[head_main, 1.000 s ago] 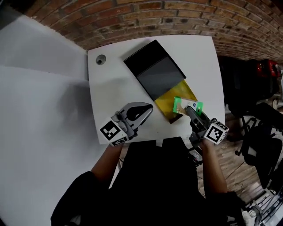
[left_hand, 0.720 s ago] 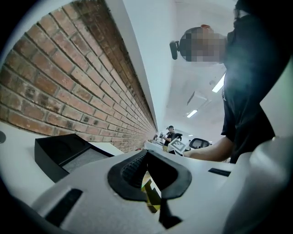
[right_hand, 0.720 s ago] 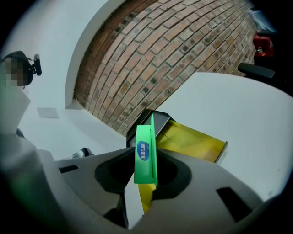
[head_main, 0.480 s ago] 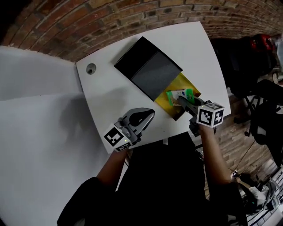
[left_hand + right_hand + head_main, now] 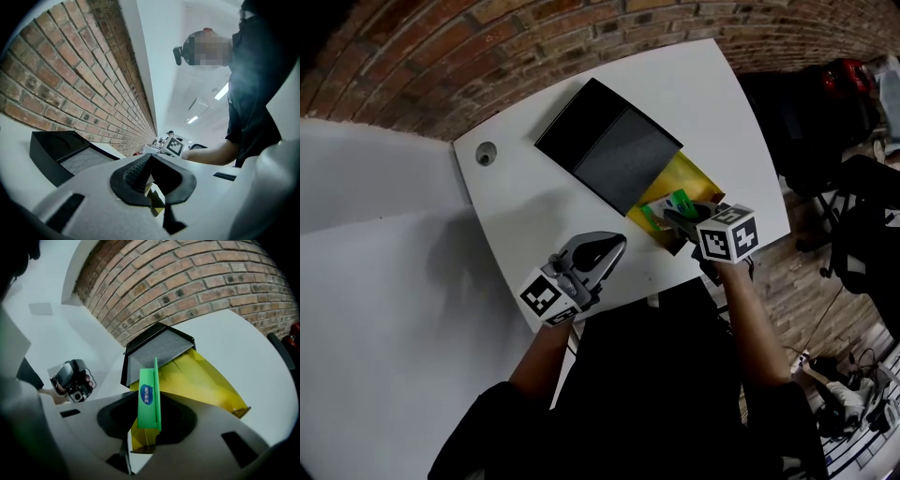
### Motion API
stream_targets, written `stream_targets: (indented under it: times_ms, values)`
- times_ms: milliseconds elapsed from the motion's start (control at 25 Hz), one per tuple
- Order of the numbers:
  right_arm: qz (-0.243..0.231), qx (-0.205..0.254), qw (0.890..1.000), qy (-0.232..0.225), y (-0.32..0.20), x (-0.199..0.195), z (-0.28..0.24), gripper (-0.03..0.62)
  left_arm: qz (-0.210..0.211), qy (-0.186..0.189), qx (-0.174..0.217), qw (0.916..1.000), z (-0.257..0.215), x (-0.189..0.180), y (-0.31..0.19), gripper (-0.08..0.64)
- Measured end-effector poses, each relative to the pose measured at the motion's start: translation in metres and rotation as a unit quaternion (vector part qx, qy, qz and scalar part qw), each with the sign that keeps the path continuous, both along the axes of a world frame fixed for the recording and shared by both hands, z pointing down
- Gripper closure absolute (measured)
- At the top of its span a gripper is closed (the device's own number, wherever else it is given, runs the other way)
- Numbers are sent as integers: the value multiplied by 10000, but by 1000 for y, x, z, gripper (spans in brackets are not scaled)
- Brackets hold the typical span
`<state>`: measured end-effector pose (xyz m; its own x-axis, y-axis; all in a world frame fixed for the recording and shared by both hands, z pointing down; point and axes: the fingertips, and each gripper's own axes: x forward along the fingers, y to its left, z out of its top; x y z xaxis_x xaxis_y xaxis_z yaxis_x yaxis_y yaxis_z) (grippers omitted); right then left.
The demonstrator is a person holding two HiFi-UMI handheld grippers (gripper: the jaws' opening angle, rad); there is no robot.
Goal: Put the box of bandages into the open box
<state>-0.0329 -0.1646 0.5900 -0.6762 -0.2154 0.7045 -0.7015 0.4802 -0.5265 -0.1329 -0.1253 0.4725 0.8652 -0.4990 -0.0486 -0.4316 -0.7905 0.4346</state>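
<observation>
The green box of bandages [image 5: 664, 207] [image 5: 149, 397] stands on edge between the jaws of my right gripper [image 5: 677, 218] [image 5: 149, 405], which is shut on it. It hangs over the near end of the open yellow box [image 5: 686, 181] [image 5: 206, 377] on the white table [image 5: 712, 103]. A black lid with a grey insert [image 5: 607, 146] [image 5: 158, 348] covers the yellow box's far end. My left gripper [image 5: 615, 247] [image 5: 151, 161] rests on the table near its front edge, shut and holding nothing, well left of the yellow box.
A round cable hole [image 5: 486, 150] sits at the table's far left corner. A brick wall [image 5: 581, 23] runs behind the table. Dark chairs and a red object [image 5: 853, 75] stand to the right of the table, over a wooden floor.
My right gripper has carried the green box forward and left, from the yellow box's near right edge to above its near end. The left gripper has stayed put.
</observation>
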Motion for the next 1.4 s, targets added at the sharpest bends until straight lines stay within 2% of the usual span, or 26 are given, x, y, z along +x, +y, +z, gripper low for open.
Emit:
stream_targets:
  times_ms: [360, 720, 1000, 1200, 1400]
  values:
    - [-174, -86, 9996, 181, 5, -5, 14, 499, 26, 5, -89, 10000, 10, -1, 8, 545]
    - [-349, 13, 9989, 305, 4, -7, 16, 494, 124, 117, -103, 9998, 8, 10, 12, 545]
    - [-588, 319, 9926, 1018, -3, 5, 23, 437, 251, 72, -125, 9996, 11, 16, 17, 545]
    - [-794, 548, 9869, 1297, -10, 3, 19, 399, 266, 81, -149, 9995, 12, 17, 18, 545]
    - [-780, 654, 9808, 1663, -16, 12, 25, 355, 294, 60, -170, 9994, 13, 19, 19, 545]
